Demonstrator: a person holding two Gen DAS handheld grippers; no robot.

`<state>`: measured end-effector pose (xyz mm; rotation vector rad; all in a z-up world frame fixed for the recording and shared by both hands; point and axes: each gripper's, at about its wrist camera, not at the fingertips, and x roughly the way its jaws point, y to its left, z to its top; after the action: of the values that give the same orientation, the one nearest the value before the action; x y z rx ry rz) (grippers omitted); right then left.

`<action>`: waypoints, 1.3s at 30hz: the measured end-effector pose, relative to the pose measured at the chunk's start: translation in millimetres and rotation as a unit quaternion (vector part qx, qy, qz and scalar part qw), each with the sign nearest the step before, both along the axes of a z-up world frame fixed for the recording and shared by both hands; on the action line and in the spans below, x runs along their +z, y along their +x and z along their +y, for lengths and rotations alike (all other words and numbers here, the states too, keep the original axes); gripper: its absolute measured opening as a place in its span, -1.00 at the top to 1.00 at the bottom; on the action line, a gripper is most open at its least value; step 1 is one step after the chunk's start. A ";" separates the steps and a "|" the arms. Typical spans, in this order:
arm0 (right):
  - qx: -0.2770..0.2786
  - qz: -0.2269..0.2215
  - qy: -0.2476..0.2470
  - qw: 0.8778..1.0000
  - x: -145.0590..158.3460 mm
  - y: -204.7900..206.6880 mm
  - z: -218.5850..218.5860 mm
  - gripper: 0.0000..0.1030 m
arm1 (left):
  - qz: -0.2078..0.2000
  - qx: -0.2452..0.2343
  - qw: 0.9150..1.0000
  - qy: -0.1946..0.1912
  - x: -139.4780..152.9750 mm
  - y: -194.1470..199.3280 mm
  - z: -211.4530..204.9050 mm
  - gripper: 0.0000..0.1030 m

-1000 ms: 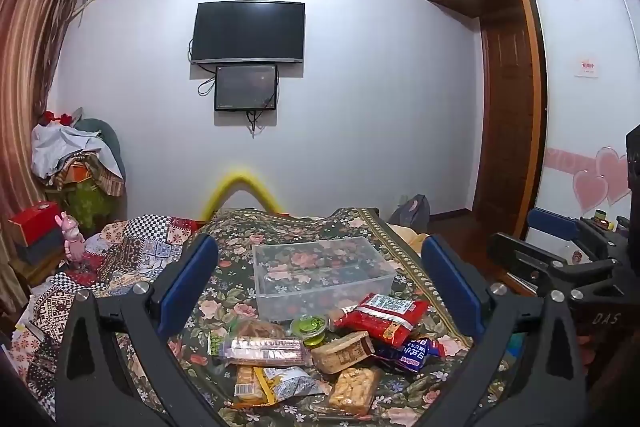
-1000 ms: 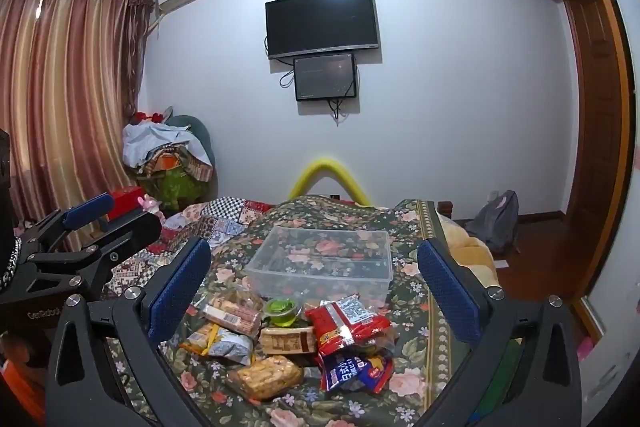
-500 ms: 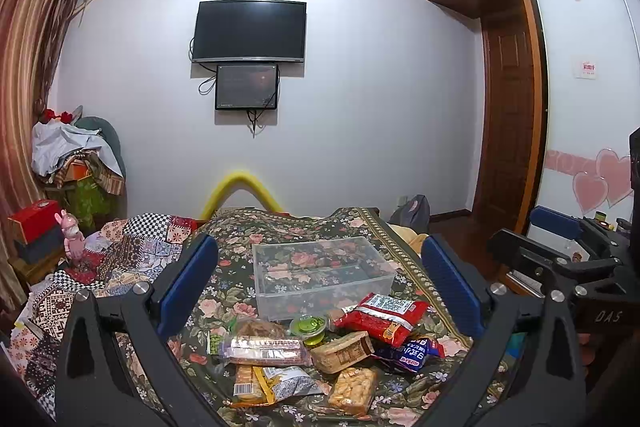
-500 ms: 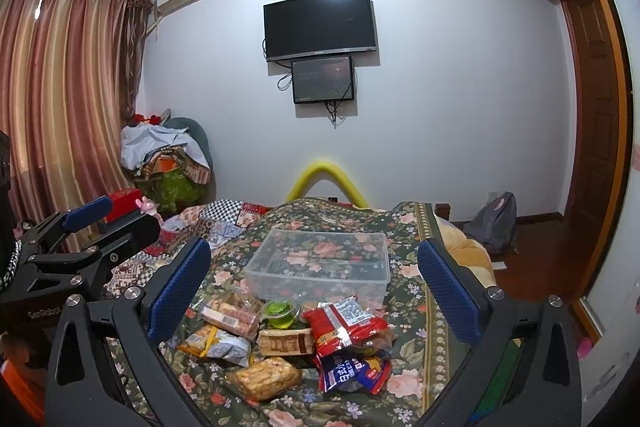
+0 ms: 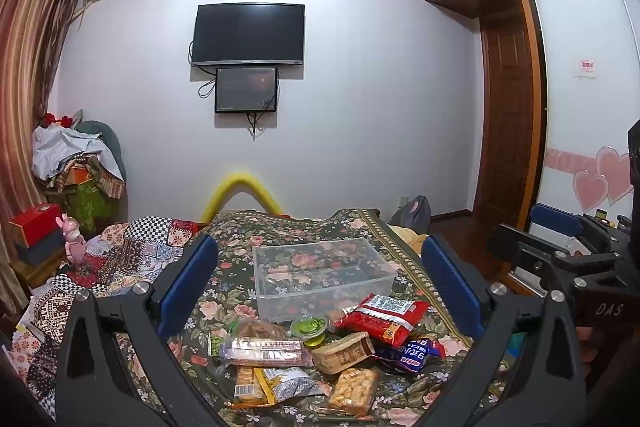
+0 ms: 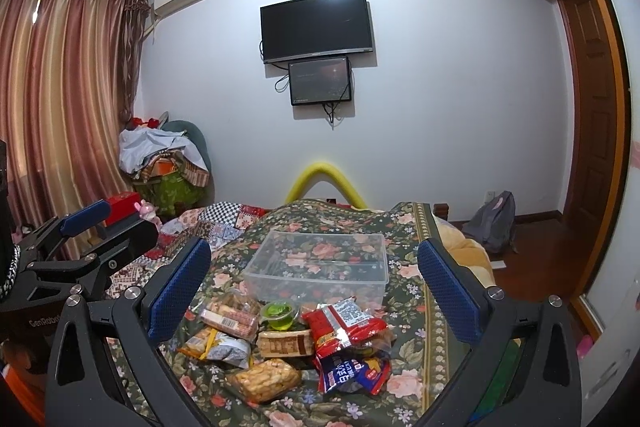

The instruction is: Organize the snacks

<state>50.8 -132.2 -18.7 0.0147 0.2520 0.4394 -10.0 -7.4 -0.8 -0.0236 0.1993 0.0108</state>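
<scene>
Barely any shift since earlier: both views sit slightly lower. Left claw (image 5: 320, 287) and right claw (image 6: 314, 281) are spread wide, empty. Snack pile (image 6: 288, 339) lies just ahead below my pads, clear bin (image 6: 320, 263) beyond. Packets look light, crinkly, slippery; biscuits fragile, so pinch the sealed edges.

Both wrist views look level down the floral bed (image 5: 240, 251) toward the television wall (image 5: 360, 107), set back from the snacks; left view sits further left. Shared: clear bin (image 5: 320, 273) (image 6: 320, 261), snack pile (image 6: 288, 339).
</scene>
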 end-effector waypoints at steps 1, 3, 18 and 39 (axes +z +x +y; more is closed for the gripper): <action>0.000 0.000 0.000 1.000 -0.1 -0.2 0.1 -1.00 | 0.000 0.000 1.000 0.000 -0.2 -0.2 0.2 -1.00; 0.000 0.000 0.000 1.000 -0.2 -0.2 0.0 -1.00 | 0.000 0.000 1.000 0.000 -0.2 0.0 -0.1 -1.00; -0.003 0.002 0.005 1.000 0.9 -0.1 -1.9 -1.00 | -0.001 0.000 1.000 -0.001 -1.3 0.4 -0.2 -1.00; -0.003 0.016 0.000 1.000 -6.4 5.5 0.6 -1.00 | 0.009 -0.008 1.000 -0.004 -9.6 8.8 2.6 -1.00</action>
<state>56.3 -131.5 -25.1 0.0232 0.2832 0.4337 -1.2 -4.8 -10.4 -0.0300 0.2173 -0.0048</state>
